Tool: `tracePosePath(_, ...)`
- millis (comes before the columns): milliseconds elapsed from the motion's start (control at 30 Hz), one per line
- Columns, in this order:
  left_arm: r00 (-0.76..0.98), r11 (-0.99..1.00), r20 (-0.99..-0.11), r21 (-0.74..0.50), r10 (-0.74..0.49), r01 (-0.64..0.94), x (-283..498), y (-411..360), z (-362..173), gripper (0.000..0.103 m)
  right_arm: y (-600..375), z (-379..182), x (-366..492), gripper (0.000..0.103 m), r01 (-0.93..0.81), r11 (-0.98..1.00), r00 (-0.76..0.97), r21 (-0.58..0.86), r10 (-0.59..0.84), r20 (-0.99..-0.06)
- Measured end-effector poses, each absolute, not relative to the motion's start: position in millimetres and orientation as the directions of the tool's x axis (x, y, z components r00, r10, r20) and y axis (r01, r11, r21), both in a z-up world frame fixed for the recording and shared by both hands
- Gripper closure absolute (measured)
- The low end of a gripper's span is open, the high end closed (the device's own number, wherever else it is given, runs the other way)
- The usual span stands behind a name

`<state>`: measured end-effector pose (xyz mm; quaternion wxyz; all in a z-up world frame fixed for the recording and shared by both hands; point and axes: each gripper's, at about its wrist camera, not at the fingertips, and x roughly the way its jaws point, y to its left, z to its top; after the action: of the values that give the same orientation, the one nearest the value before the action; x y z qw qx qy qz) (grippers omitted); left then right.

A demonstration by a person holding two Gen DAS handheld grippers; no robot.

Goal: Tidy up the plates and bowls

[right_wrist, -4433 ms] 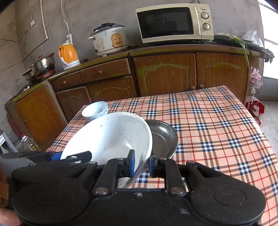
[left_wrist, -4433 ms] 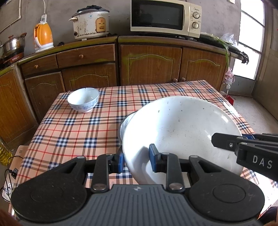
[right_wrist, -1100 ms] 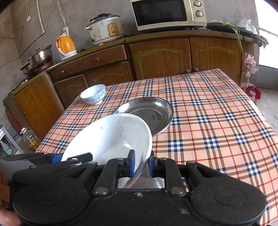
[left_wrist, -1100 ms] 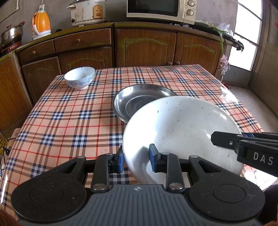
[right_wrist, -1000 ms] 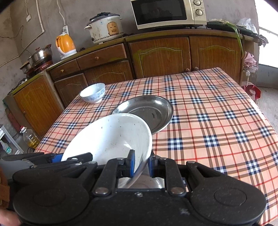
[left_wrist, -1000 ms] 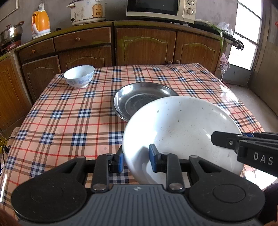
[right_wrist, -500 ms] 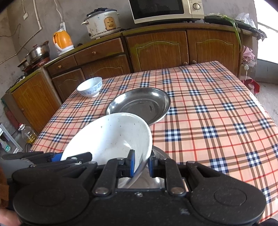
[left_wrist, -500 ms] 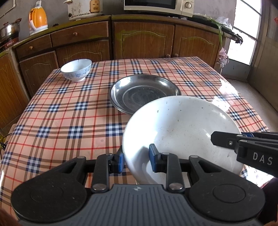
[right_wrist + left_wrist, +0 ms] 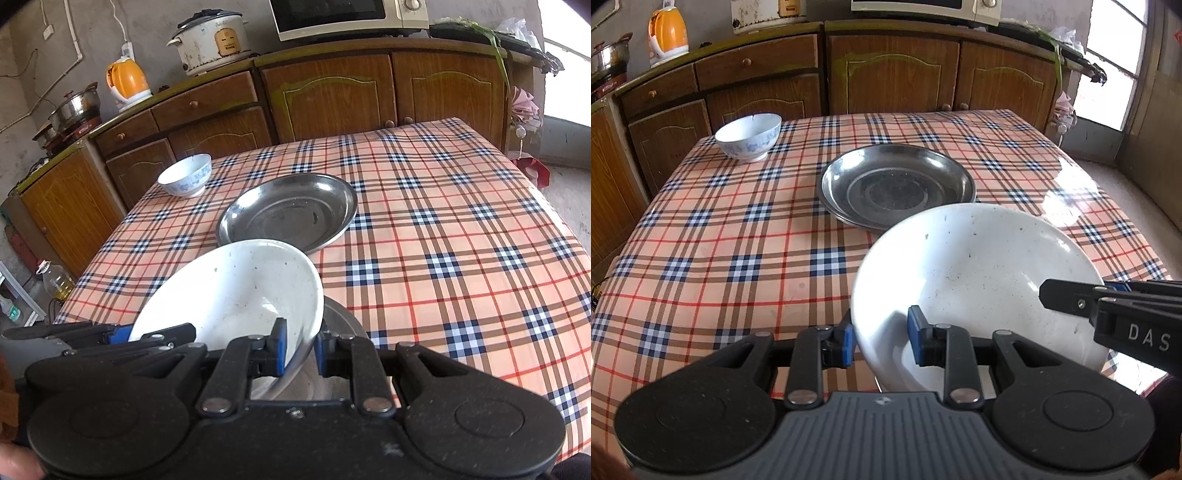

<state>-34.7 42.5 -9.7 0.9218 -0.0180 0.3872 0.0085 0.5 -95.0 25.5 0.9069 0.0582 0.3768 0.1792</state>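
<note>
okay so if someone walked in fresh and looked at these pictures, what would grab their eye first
The big white plate in the foreground, gripped at its rim by both the left gripper and the right gripper, held above the plaid tablecloth. Beyond it, a steel plate sits mid-table, and a small blue-patterned bowl stands at the far left corner.

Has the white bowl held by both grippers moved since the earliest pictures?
Yes. The white bowl has drawn back toward the near table edge: it no longer covers most of the steel plate.
</note>
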Motion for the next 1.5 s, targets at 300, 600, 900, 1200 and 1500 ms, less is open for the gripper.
tracePosePath(300,0.682,1.000,-0.732,-0.021,-0.005,-0.015,-32.7,39.9,-17.8,0.075,-98.0,15.9,2.3,0.082,-0.268,0.931,0.637,0.247,0.363,-0.680)
tracePosePath(600,0.663,1.000,-0.748,-0.015,-0.006,-0.007,-28.4,38.3,-26.3,0.075,-99.0,5.3,5.3,0.082,-0.252,0.935,0.622,0.251,0.355,-0.698)
tracePosePath(900,0.656,1.000,-0.755,0.007,0.005,0.001,-26.8,34.5,-31.6,0.075,-100.7,-2.5,7.2,0.082,-0.241,0.937,0.610,0.252,0.348,-0.712)
tracePosePath(1200,0.631,1.000,-0.775,0.018,0.006,0.013,-23.4,32.9,-39.3,0.074,-103.0,-13.3,10.3,0.082,-0.224,0.938,0.588,0.264,0.346,-0.731)
tracePosePath(1500,0.616,0.999,-0.787,0.033,0.015,0.018,-19.6,29.6,-45.6,0.074,-103.8,-22.5,14.2,0.082,-0.213,0.941,0.573,0.261,0.337,-0.747)
